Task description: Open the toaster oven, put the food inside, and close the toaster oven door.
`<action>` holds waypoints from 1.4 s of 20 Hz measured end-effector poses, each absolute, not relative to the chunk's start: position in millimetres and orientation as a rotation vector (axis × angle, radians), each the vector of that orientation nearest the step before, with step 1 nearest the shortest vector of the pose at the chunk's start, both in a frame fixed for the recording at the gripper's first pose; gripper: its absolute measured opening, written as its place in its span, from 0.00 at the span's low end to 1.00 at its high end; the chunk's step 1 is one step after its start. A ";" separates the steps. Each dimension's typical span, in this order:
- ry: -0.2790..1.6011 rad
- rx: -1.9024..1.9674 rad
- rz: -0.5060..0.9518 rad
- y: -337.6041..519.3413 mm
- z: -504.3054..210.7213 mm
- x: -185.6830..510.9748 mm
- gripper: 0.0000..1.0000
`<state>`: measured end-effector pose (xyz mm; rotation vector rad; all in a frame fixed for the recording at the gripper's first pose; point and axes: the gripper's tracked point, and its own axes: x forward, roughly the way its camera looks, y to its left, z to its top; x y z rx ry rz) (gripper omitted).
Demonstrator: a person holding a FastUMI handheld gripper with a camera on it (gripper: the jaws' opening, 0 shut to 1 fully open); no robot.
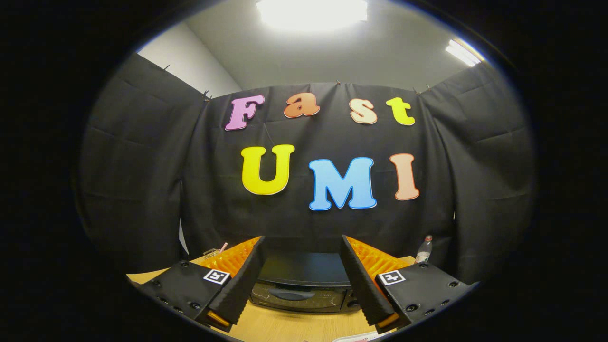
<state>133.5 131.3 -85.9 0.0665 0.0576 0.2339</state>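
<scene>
A black toaster oven (301,282) stands on the wooden table (285,327), seen beyond and between my fingers. Its glass door (297,297) is closed, with the handle (290,294) across the upper part of the door. My gripper (301,247) is held up and back from the oven, its fingers wide apart with nothing between them. One finger (240,285) frames the oven's left side and the other finger (363,285) its right side. A bit of something white and pink (361,337) lies on the table below the right finger; I cannot tell what it is.
A clear plastic bottle (423,250) stands on the table to the right, behind the oven. A small object with a pink stick (216,250) lies at the back left. Black cloth walls close the booth behind and on both sides.
</scene>
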 end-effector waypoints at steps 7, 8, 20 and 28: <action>0.172 0.078 0.254 160.7 -151.4 166.2 0.98; 0.189 0.077 0.254 164.3 -162.5 170.8 0.98; 0.328 0.045 0.210 184.4 -258.3 214.9 0.98; 0.373 0.036 0.172 181.9 -291.6 225.3 0.98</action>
